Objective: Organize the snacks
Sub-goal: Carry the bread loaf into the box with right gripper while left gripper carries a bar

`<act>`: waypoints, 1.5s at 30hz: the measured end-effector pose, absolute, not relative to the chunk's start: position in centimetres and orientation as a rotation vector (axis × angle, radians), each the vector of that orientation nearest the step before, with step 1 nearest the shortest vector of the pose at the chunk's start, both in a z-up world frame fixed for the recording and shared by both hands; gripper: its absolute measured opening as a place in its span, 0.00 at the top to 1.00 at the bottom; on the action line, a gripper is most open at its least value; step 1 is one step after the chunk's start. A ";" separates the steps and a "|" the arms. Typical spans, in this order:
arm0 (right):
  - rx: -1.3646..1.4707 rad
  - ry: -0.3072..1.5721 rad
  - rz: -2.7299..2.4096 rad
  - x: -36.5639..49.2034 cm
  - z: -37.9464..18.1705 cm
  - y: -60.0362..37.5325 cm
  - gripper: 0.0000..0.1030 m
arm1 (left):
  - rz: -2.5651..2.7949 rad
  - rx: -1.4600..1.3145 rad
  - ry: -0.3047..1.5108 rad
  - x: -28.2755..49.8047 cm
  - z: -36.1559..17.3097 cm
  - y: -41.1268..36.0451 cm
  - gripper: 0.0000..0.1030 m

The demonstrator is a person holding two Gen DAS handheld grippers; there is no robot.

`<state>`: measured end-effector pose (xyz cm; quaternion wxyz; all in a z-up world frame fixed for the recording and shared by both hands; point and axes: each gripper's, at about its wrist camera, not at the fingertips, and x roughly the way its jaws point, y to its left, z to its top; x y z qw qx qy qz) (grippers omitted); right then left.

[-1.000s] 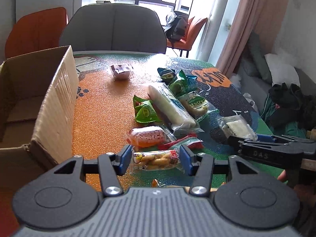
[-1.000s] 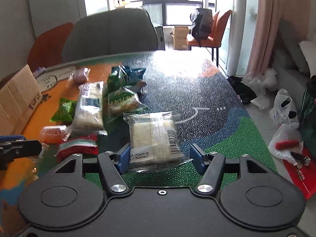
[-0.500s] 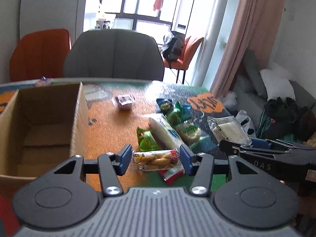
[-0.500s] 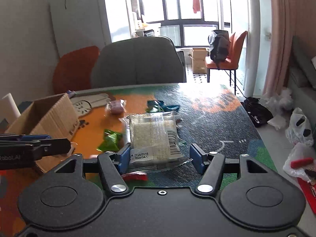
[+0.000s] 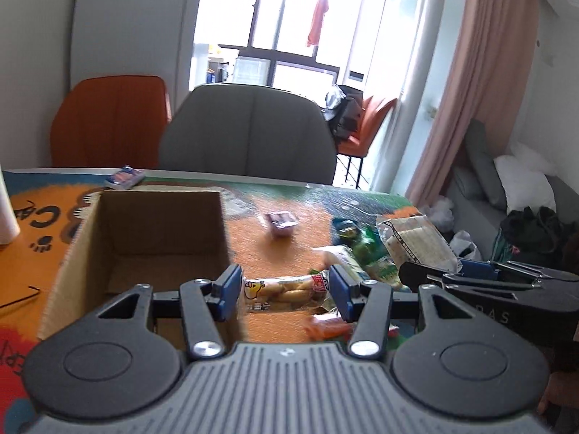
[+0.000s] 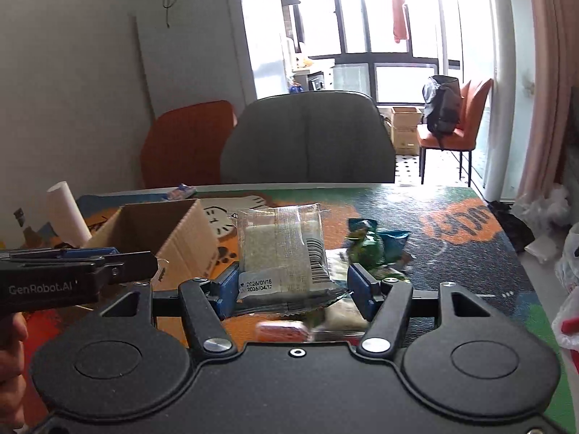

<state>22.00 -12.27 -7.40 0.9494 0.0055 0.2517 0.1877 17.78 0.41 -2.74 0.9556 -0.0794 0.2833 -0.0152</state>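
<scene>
My left gripper (image 5: 286, 291) is shut on a clear packet of small yellow rolls (image 5: 284, 289) and holds it in the air, just right of the open cardboard box (image 5: 152, 224). My right gripper (image 6: 295, 285) is shut on a clear packet with a white cake and a barcode (image 6: 284, 249), lifted above the table. The same packet (image 5: 416, 242) shows in the left wrist view, right of my left gripper. The box also shows in the right wrist view (image 6: 163, 231), to the left. The box looks empty inside.
Loose snacks lie on the patterned table (image 6: 470, 253): green packets (image 6: 365, 246), a purple packet (image 5: 280, 220), an orange-red packet (image 6: 282, 329) and a blue-red one (image 5: 125, 177) at the far edge. A white roll (image 6: 67, 209) stands left of the box. A grey chair (image 5: 246, 137) and orange chair (image 5: 108, 119) stand behind.
Both grippers have risen from the table with their packets. The left one has moved left towards the box, and the right one has followed it.
</scene>
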 end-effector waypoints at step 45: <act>0.069 0.541 0.489 21.9 -7.2 -5.0 0.00 | 0.232 -0.338 0.605 14.4 -3.6 11.4 0.00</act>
